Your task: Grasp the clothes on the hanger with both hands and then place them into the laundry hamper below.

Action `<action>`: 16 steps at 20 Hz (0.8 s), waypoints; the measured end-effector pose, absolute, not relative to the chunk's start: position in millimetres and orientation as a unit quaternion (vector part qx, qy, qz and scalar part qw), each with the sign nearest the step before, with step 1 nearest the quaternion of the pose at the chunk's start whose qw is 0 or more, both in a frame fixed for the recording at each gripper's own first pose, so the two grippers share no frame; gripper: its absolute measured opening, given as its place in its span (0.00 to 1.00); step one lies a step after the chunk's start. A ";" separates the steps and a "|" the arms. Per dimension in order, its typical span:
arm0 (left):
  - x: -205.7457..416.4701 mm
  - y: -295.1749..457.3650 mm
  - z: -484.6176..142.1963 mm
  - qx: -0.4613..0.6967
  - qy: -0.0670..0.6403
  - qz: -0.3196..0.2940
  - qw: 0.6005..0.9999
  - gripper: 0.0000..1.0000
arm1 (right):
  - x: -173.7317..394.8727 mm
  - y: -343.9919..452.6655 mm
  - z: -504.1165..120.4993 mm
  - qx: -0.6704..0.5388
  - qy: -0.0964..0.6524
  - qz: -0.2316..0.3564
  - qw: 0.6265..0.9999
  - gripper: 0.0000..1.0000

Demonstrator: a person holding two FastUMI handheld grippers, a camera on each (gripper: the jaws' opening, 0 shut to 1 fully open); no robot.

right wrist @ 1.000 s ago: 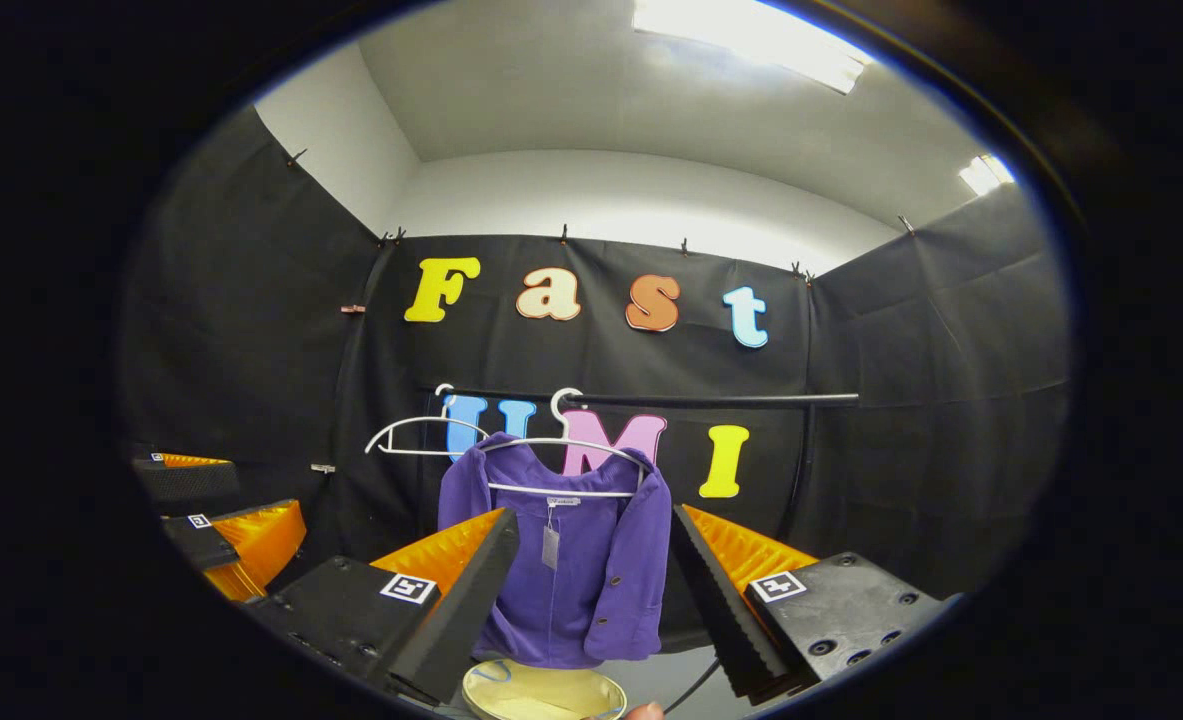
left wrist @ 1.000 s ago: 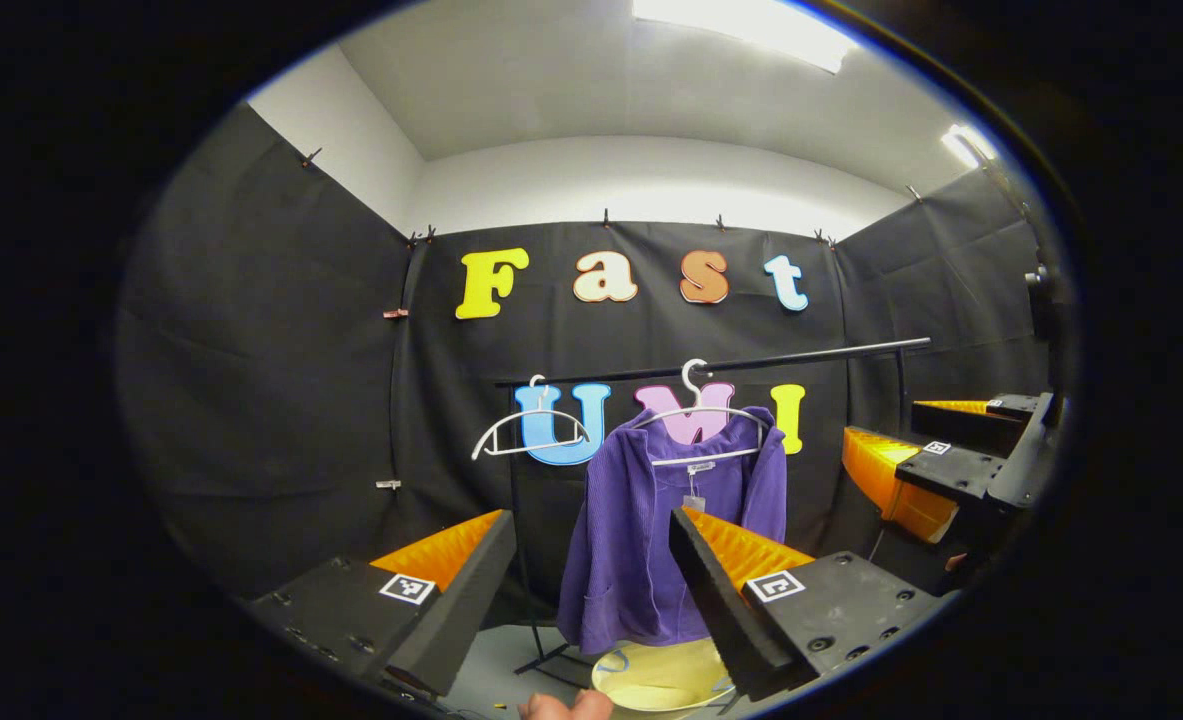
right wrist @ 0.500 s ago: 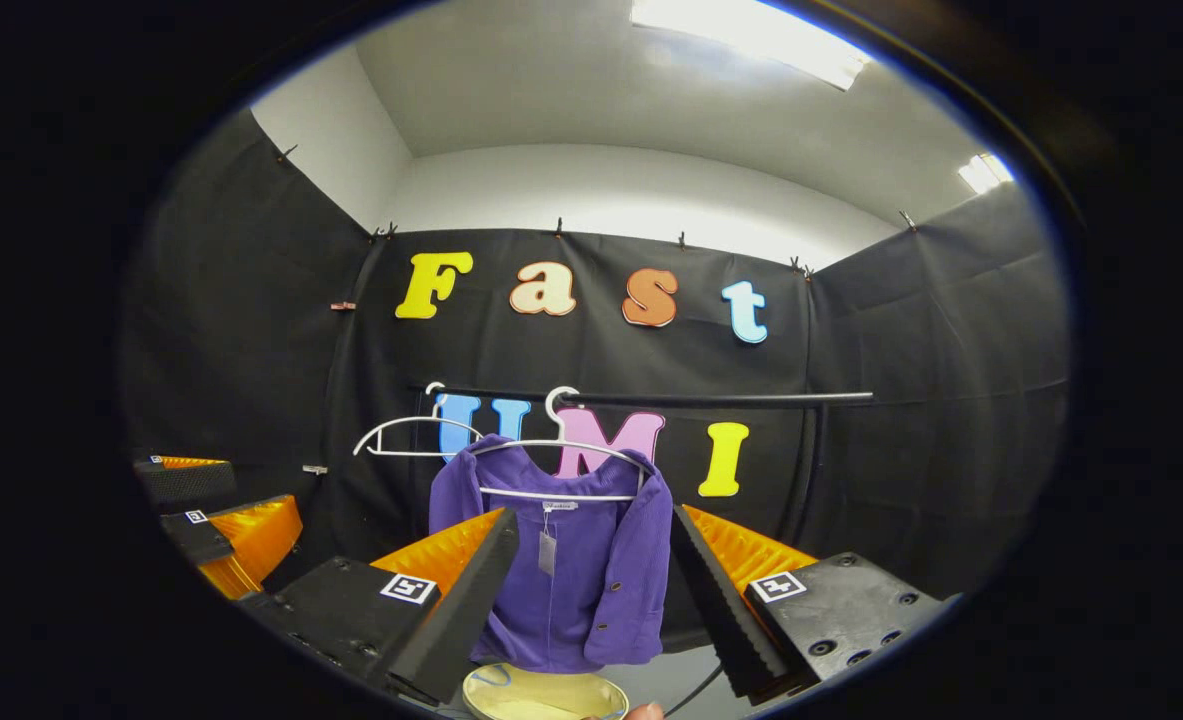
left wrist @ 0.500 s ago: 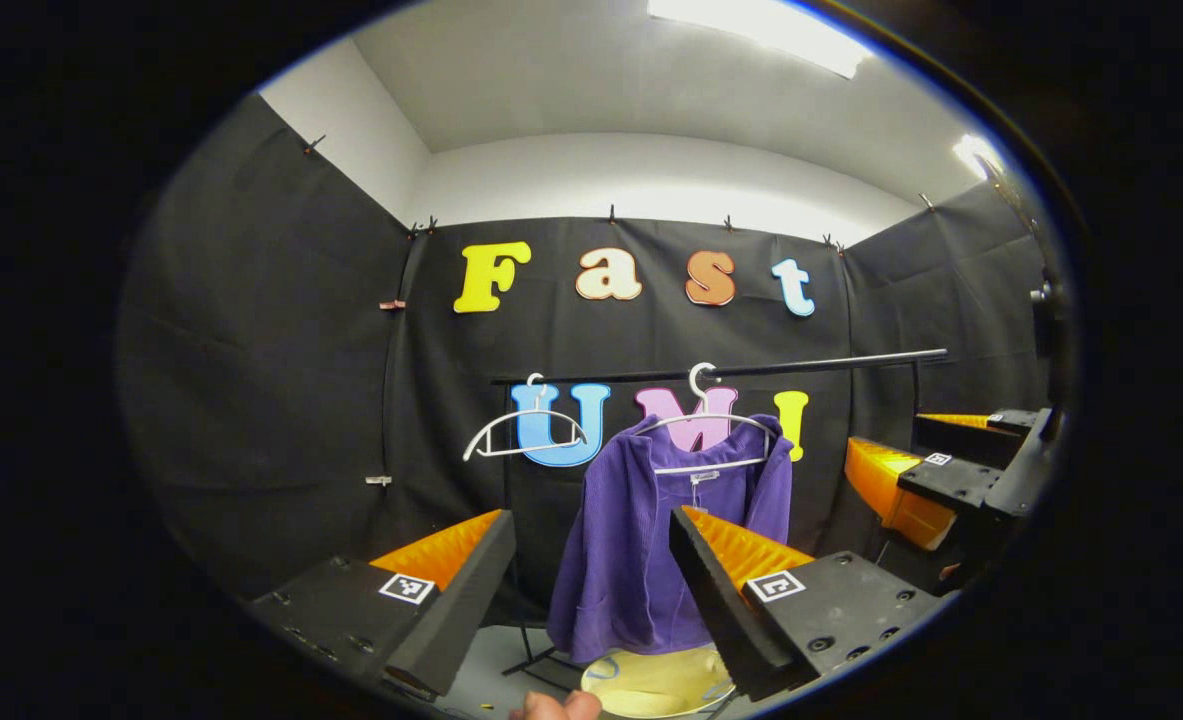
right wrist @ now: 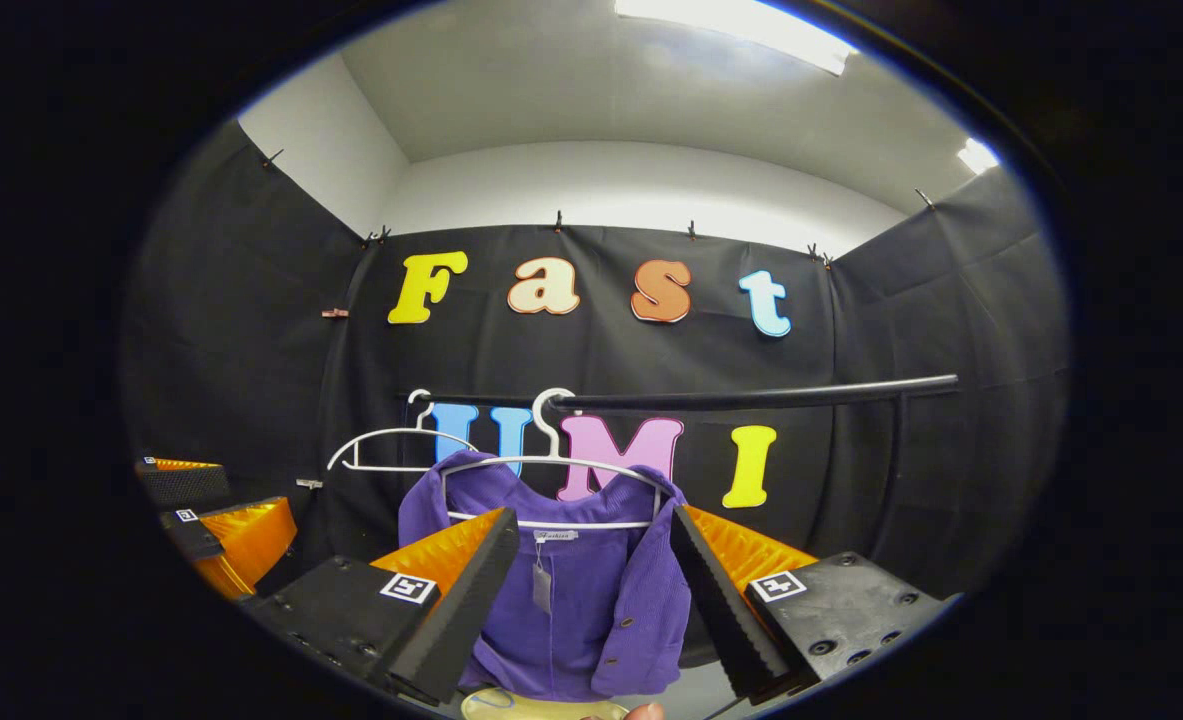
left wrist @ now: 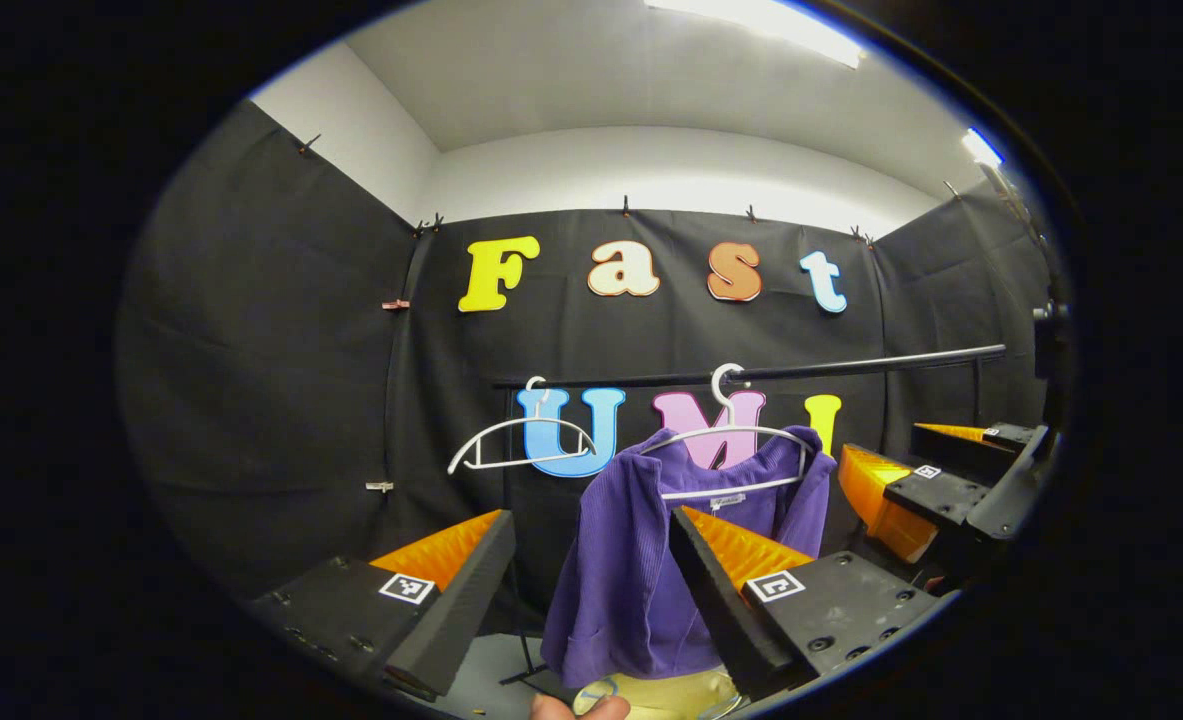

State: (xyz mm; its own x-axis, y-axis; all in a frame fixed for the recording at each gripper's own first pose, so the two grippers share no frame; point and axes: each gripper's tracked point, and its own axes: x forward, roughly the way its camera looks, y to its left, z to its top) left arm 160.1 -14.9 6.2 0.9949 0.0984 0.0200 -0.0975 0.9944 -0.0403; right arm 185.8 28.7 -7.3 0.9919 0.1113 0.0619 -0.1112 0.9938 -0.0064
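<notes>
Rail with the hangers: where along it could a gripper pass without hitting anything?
Free: the rail stretch right of the purple jacket, up to its post. Crowded: the left end, where the empty hanger sits close beside the jacket's hanger.

My left camera rides low behind my left claw (left wrist: 591, 590) and looks up and ahead at the rail (left wrist: 751, 374) from the left, still well short of it. My right camera sits behind my right claw (right wrist: 591, 590), facing the rail (right wrist: 751, 398) more squarely and a little nearer. Both share the shirt (left wrist: 631, 570), its hanger (left wrist: 726, 440), the bare hanger (left wrist: 521, 445), and each sees the other claw at its edge.
</notes>
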 end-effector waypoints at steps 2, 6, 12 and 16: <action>185.6 -26.5 -5.6 -0.016 -0.003 0.049 0.999 0.97 | 205.2 22.4 -15.4 0.001 -0.033 0.058 0.998 0.98; 230.5 -48.0 -26.2 0.015 -0.008 0.049 0.999 0.97 | 239.5 9.8 -40.6 0.009 -0.022 0.060 0.998 0.98; 288.2 -49.2 -56.4 0.018 -0.022 0.052 0.998 0.96 | 276.2 -15.2 -81.0 -0.005 -0.008 0.020 1.000 0.98; 329.7 -38.9 -82.3 0.021 -0.010 0.071 0.997 0.96 | 295.2 -19.8 -103.8 -0.010 0.001 0.004 1.000 0.98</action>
State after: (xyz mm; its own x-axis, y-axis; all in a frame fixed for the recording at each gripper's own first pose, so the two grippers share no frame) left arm 329.7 -38.9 -82.3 0.9896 0.1419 0.0225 -0.1427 0.9890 0.0401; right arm 295.2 -19.8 -103.8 1.0000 0.0087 -0.0025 -0.0087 0.9997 -0.0208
